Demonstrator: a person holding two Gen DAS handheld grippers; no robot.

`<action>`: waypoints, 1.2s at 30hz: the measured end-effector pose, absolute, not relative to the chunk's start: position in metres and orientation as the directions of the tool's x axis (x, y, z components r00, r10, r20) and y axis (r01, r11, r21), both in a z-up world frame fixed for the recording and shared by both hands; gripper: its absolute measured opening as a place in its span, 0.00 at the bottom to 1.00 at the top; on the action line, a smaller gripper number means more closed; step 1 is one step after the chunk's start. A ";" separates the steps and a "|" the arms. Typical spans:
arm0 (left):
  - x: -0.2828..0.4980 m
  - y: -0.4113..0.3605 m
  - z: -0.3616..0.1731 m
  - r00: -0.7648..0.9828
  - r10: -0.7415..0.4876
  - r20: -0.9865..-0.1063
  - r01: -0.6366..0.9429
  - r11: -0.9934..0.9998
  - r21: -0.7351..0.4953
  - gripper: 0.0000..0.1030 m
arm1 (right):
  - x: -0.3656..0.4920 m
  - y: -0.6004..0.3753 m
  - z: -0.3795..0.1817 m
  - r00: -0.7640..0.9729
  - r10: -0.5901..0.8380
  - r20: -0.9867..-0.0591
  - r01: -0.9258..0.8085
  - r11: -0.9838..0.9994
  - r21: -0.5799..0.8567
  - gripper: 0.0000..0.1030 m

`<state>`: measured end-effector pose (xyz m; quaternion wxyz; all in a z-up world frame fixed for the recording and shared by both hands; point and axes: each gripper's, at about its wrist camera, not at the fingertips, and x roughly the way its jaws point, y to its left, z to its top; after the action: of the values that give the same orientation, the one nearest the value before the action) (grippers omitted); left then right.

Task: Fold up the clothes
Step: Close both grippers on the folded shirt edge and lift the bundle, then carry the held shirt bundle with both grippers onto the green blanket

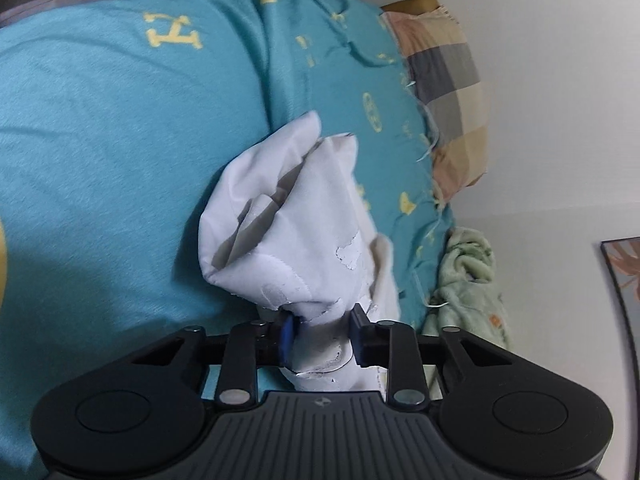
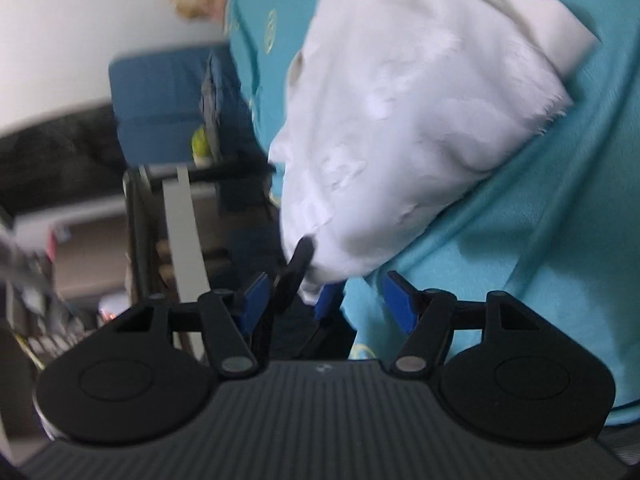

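Note:
A white garment (image 1: 292, 216) with a cracked print lies bunched on a teal blanket (image 1: 112, 140). My left gripper (image 1: 322, 336) is shut on the garment's near end, the cloth pinched between its blue pads. In the right wrist view the same white garment (image 2: 420, 112) lies folded over on the teal blanket (image 2: 560, 240). My right gripper (image 2: 328, 304) is open, its blue pads wide apart just short of the garment's near edge. The other gripper's dark finger (image 2: 298, 264) and blue pad show between them, gripping that edge.
A checked pillow (image 1: 448, 92) lies at the blanket's far right edge and a pale green fleece (image 1: 468, 280) is heaped beside it against a white wall. The right wrist view shows the bed's left edge with a blue chair (image 2: 160, 108) and shelving (image 2: 168, 240) beyond.

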<state>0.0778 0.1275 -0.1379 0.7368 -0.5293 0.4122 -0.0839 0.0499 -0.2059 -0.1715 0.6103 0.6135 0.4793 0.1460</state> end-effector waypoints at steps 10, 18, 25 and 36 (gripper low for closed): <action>0.091 0.128 -0.135 0.679 -0.587 -0.441 -0.264 0.365 -0.893 0.26 | 0.051 -0.226 -0.198 0.647 0.628 -0.433 0.502 0.076 0.862 0.71; 0.094 0.128 -0.146 0.657 -0.593 -0.465 -0.315 0.345 -0.884 0.54 | 0.057 -0.238 -0.191 0.715 0.532 -0.455 0.469 0.117 0.875 0.38; 0.100 0.116 -0.167 0.580 -0.655 -0.485 -0.373 0.316 -0.872 0.75 | 0.057 -0.239 -0.182 0.722 0.546 -0.426 0.429 0.130 0.894 0.23; 0.116 0.133 -0.175 0.682 -0.587 -0.435 -0.377 0.227 -0.898 0.52 | 0.063 -0.246 -0.165 0.737 0.549 -0.395 0.375 0.154 0.914 0.20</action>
<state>0.1158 0.1327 -0.1750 0.6788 -0.6168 0.3910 -0.0772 0.0635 -0.2461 -0.1648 0.6707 0.6470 0.3570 0.0650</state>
